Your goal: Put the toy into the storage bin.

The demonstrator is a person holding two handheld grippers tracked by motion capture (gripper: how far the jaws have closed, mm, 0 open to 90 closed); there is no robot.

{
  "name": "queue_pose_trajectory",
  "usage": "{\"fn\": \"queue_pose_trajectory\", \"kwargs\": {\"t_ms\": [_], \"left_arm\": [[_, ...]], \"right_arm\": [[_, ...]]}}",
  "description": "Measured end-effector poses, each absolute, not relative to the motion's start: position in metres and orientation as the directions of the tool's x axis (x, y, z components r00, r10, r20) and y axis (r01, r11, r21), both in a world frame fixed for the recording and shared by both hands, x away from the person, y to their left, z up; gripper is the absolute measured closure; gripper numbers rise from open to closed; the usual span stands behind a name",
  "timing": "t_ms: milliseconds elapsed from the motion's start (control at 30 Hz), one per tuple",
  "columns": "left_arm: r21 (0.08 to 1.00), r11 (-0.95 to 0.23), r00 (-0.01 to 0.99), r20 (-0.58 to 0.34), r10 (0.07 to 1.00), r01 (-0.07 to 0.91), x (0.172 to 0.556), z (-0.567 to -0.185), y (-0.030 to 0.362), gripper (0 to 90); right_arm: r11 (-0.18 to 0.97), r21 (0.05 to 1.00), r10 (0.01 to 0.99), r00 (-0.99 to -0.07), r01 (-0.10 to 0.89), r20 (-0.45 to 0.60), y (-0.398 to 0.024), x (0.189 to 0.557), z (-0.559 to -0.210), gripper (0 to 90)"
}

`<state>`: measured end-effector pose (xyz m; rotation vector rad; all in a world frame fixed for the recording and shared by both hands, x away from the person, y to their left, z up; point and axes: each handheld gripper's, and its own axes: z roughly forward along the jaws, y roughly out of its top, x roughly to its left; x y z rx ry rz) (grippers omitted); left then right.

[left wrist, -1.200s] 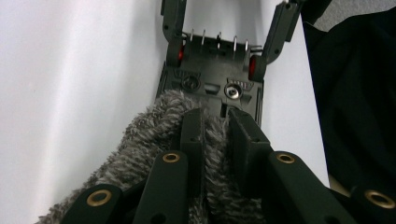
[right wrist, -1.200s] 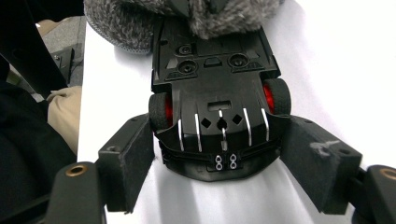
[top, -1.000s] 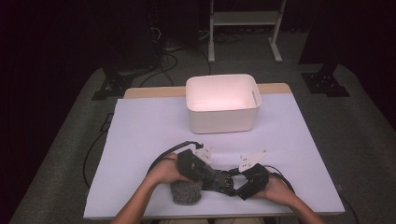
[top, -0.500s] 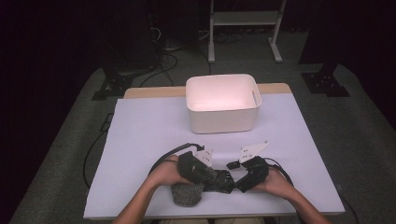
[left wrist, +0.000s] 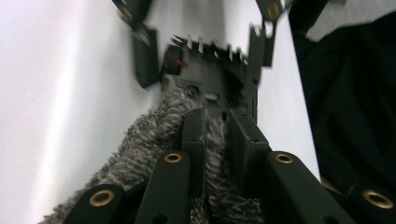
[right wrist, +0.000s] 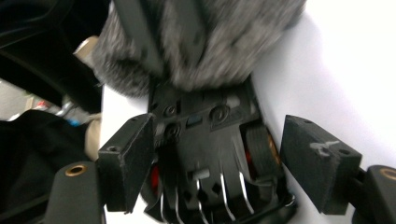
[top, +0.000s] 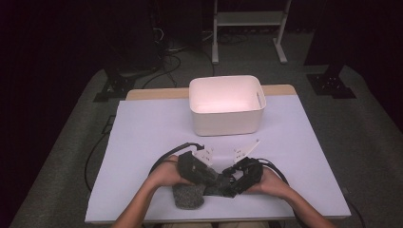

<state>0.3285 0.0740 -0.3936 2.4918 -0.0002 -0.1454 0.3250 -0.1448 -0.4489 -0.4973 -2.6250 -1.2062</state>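
Overhead, white table (top: pixel 142 142) on grey carpet (top: pixel 62 156), dark room.

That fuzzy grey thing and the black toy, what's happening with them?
A person at the table works with two tools. The left hand-held gripper is pinched shut on the fuzzy grey cloth, which lies partly over a black toy car that is flipped underside up. The right hand-held gripper is open, its jaws on either side of the car without squeezing it. A white bin waits farther back.
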Motion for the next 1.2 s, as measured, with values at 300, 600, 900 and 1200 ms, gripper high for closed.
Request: {"fn": "queue_pose_trajectory", "kwargs": {"t_ms": [300,600,900,1200], "left_arm": [[0.601,-0.794,0.992,-0.122,0.02,0.09,0.34,-0.389,0.083,74.3],[0.602,-0.788,0.982,-0.189,0.018,0.131,0.348,-0.391,0.084,70.1],[0.609,-0.785,0.983,-0.181,0.005,0.116,0.341,-0.389,0.086,73.1],[0.631,-0.772,0.987,-0.159,-0.027,0.081,0.325,-0.382,0.091,74.2]], "right_arm": [[0.62,0.704,0.212,-0.938,0.346,0.273,-0.144,0.317,-0.449,24.7],[0.65,0.731,0.199,-0.975,0.207,0.099,-0.14,0.297,-0.44,26.1],[0.647,0.746,0.189,-0.981,0.16,0.046,-0.14,0.291,-0.437,29.9],[0.64,0.745,0.169,-0.98,0.187,0.101,-0.138,0.293,-0.434,32.2]]}}
